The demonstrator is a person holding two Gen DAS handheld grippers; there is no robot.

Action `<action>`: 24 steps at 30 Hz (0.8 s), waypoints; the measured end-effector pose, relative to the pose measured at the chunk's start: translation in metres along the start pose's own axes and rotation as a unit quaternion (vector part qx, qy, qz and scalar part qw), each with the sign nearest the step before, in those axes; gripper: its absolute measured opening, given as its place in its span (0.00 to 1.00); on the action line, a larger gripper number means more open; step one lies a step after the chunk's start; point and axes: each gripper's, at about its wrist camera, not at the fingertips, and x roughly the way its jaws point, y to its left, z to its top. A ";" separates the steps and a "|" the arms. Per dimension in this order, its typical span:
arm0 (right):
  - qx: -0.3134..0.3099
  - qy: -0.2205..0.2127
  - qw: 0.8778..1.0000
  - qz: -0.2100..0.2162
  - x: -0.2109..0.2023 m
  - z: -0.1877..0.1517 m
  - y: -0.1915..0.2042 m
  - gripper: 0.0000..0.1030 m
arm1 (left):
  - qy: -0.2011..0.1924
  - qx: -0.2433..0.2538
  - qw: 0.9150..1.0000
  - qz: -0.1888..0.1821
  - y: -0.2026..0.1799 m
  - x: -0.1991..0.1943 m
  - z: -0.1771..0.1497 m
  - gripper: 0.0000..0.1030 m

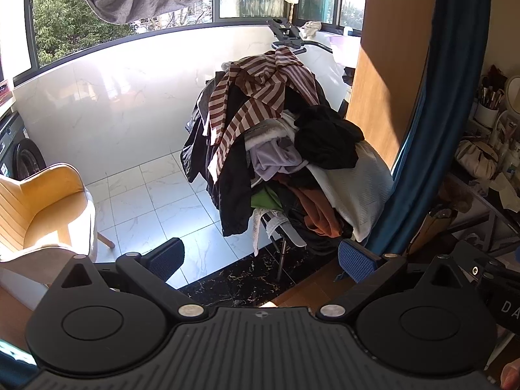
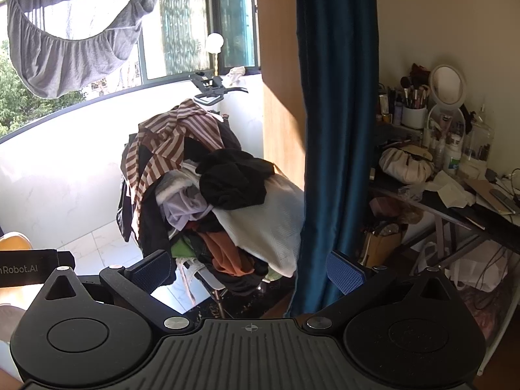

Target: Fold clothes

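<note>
Holding nothing, the left gripper (image 1: 261, 260) and the right gripper (image 2: 250, 271) are both seen spread wide, each aimed at the pile of clothes (image 1: 286, 149) heaped on a chair well ahead; nothing is touched by either tool yet. On top of the pile a black garment (image 2: 235, 178) is bunched, with a striped shirt (image 1: 260, 94) draped over the back and a white knit (image 2: 269, 224) sagging toward the blue curtain (image 2: 334, 130). Several risks can be judged from this. If a lower piece were pulled first, the heap could be dragged off onto the tiled floor (image 1: 156, 195). Sleeves look tangled, so two garments might be lifted together. The curtain hangs just beside the white knit and could be pinched by mistake.
</note>
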 end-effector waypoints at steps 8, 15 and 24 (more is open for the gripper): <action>0.006 -0.009 1.000 -0.014 0.004 -0.001 0.002 0.99 | 0.000 0.000 1.000 -0.001 0.003 0.004 0.002 1.00; -0.006 -0.015 1.000 -0.019 0.007 0.001 0.005 0.99 | 0.005 -0.005 1.000 -0.011 0.007 0.008 0.005 1.00; 0.012 -0.013 0.999 -0.029 0.015 0.004 0.003 0.99 | 0.009 0.008 1.000 -0.025 0.007 0.016 0.008 1.00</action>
